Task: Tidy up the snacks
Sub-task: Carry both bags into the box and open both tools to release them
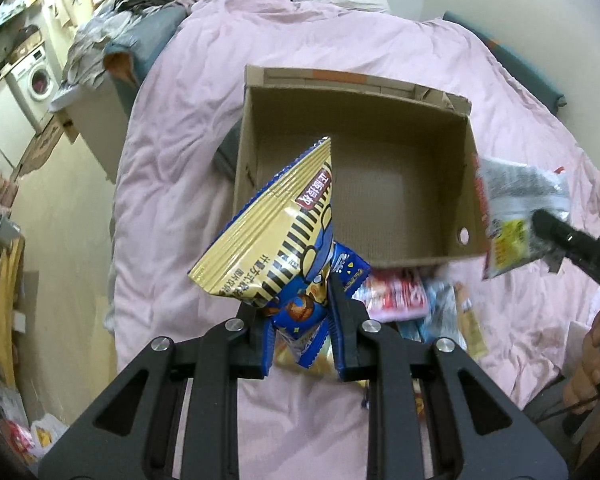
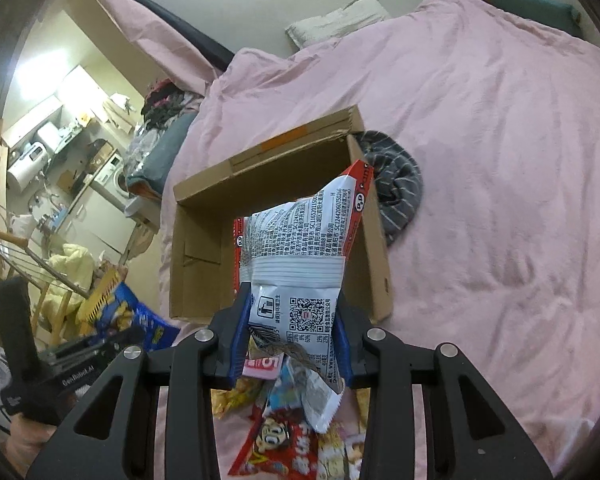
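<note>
My left gripper [image 1: 300, 320] is shut on a yellow-and-blue snack bag [image 1: 272, 232], held up in front of the near left side of an open cardboard box [image 1: 380, 100] on the pink bed. My right gripper [image 2: 292, 336] is shut on a white-and-red snack bag [image 2: 300, 248], held just before the box's [image 2: 204, 184] near edge. The box looks empty inside. That white bag [image 1: 516, 208] and the right gripper also show at the right of the left wrist view. A pile of loose snack packets [image 2: 284, 440] lies on the bed below the grippers.
The pink duvet [image 2: 500, 160] covers the bed. A grey striped cloth [image 2: 396, 188] lies beside the box's right wall. A pillow [image 2: 336, 20] is at the head. Left of the bed are a clothes heap [image 1: 132, 12], a washing machine [image 1: 40, 80] and floor clutter.
</note>
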Available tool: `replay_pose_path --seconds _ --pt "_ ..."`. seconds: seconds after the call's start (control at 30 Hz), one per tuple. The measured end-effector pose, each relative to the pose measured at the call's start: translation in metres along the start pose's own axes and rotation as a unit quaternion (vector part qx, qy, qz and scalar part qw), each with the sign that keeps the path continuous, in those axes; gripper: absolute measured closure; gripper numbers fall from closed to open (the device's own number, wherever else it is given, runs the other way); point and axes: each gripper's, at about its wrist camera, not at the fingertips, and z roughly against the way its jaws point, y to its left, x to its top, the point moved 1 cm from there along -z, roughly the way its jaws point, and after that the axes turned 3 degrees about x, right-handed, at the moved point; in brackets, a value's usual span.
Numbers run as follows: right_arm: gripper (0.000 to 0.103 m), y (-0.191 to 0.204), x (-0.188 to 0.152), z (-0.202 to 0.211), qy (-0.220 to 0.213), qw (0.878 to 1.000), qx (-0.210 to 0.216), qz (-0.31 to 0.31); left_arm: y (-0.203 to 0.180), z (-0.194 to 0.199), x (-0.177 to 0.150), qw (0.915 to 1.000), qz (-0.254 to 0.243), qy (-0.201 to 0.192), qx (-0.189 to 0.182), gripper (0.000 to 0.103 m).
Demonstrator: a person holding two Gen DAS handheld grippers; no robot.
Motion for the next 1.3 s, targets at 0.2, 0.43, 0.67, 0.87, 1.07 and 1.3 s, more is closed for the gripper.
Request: replay_pose_path --seconds 0.2,0.43,0.67,0.87,1.07,1.3 --pt "0.066 0.007 0.006 -0.032 0.019 1.000 -0.009 0.017 -0.009 -0.028 0.023 0.9999 -0.012 0.001 -0.003 0.084" --pt "0.065 0.009 0.014 -0.073 0.045 0.998 -0.021 0.034 -0.024 -0.066 0.038 0.9987 -0.042 -0.015 0.026 0.084" --pt "0.065 0.011 0.017 -0.097 0.059 0.997 -0.030 0.045 -0.026 -0.085 0.039 0.9984 -0.048 -0.007 0.029 0.084" --pt "0.065 0.004 0.011 -0.106 0.076 0.996 -0.036 0.038 -0.023 -0.094 0.041 0.9993 -0.034 0.001 0.017 0.084" --pt "0.062 -0.001 0.011 -0.110 0.084 0.995 -0.037 0.025 -0.024 -0.092 0.041 0.9996 -0.029 -0.002 -0.001 0.081" --pt "0.060 -0.002 0.010 -0.111 0.087 0.996 -0.030 0.017 -0.032 -0.085 0.040 0.9988 -0.047 -0.013 0.006 0.061"
